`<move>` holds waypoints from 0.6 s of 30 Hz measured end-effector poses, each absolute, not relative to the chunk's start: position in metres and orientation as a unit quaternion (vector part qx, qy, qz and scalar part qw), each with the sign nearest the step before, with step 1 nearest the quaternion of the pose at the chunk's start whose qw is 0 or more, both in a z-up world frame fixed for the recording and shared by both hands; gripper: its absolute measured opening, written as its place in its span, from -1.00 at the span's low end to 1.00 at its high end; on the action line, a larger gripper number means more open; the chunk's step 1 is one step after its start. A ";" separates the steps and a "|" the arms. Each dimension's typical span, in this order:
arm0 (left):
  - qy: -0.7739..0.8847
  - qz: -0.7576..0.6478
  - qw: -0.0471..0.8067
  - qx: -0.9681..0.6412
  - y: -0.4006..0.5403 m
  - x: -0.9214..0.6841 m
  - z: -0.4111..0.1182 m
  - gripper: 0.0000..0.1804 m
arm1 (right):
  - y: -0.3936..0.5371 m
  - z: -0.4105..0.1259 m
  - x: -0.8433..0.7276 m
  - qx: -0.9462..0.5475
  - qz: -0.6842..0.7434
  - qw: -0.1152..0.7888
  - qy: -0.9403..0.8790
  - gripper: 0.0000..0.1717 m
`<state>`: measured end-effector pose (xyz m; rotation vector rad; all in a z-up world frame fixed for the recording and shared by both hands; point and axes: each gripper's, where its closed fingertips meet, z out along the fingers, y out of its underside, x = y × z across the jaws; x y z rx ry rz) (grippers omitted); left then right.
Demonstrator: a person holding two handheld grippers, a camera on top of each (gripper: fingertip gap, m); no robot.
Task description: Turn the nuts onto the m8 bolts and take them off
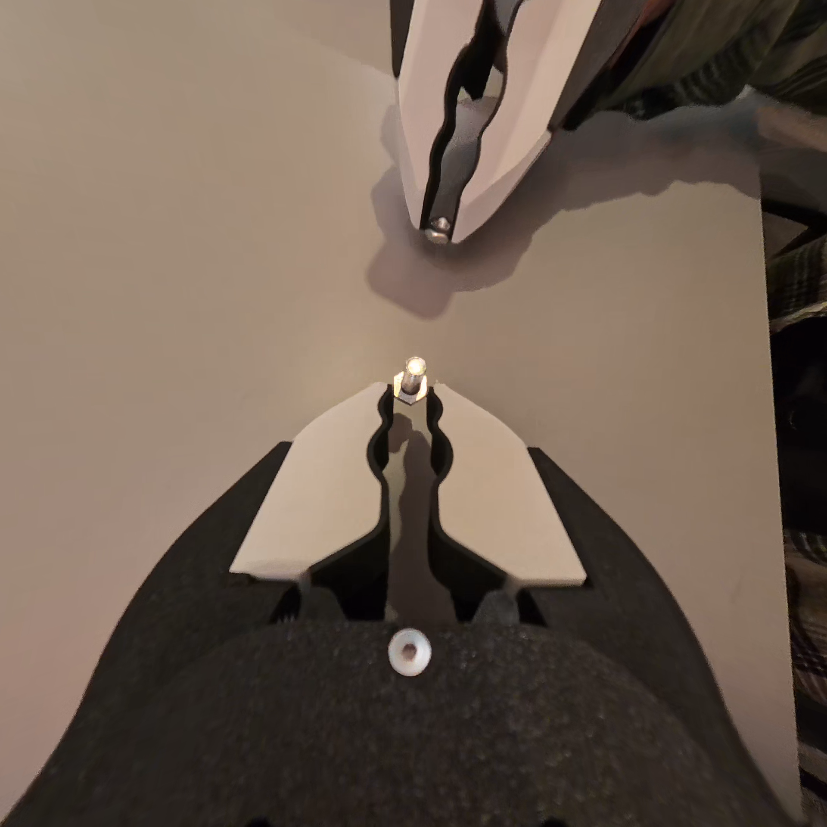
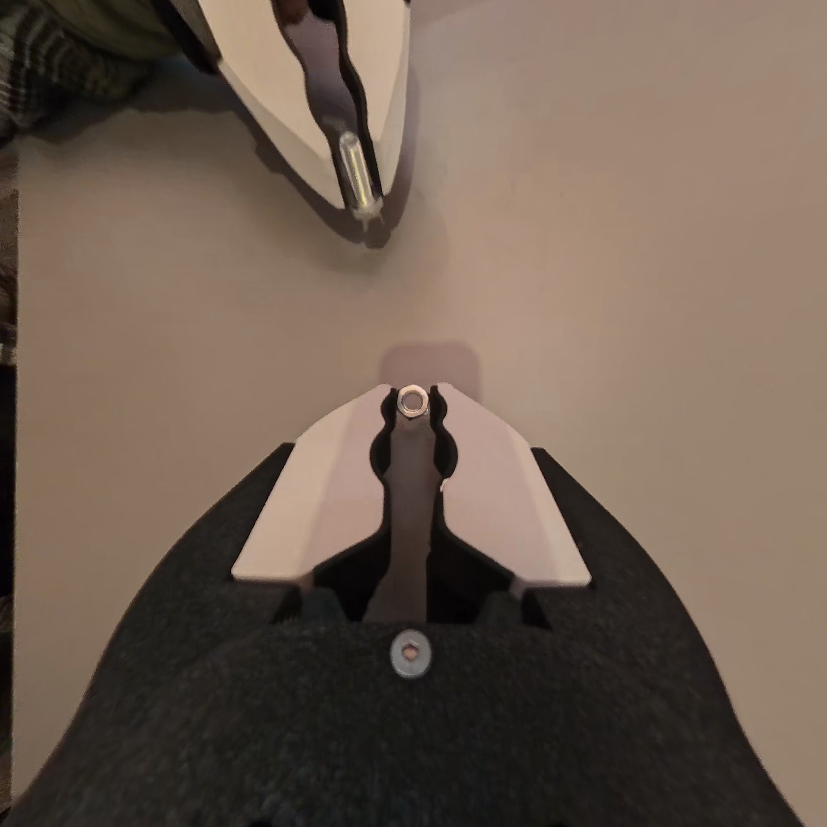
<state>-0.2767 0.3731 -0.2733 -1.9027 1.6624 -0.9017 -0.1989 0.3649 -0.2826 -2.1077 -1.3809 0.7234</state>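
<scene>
Here, the biggest thing under you is the plain beige table (image 1: 179, 223), bare across most of both views, its edge running down the right side of the left wrist view. Past that edge you catch a strip of plaid fabric (image 1: 801, 313), and the same cloth sits in the upper left corner of the right wrist view. Your left gripper (image 1: 411, 388) fills the lower half of its own view, black body with pale finger shells; the two tips are drawn in close and clamped on the hex head of a silver bolt (image 1: 411, 380), the pads pressing the flats on either side. The shank stands out forward of the tips, its bright end facing away from the camera. From the right wrist view the same bolt shows lying along the slot between those fingers, head at the tips, just above the table. Your right gripper (image 2: 414, 398) is likewise closed down on a small silver nut (image 2: 412, 400), gripped by its flats with the bore open toward the lens. In the left wrist view that gripper comes in from the top, nut at its tips, low over its own shadow. Nut and bolt are well apart, not threaded together.
</scene>
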 end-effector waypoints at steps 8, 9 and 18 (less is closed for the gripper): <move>0.629 -0.318 0.212 -0.677 0.358 -0.249 -0.262 -0.85 | 0.352 -0.239 -0.202 -0.748 0.284 0.284 -0.528 -0.84; 0.631 -0.317 0.211 -0.676 0.356 -0.247 -0.260 -0.85 | 0.352 -0.233 -0.204 -0.744 0.284 0.286 -0.532 -0.84; 0.639 -0.311 0.206 -0.672 0.349 -0.230 -0.251 -0.85 | 0.342 -0.203 -0.220 -0.716 0.277 0.276 -0.578 -0.84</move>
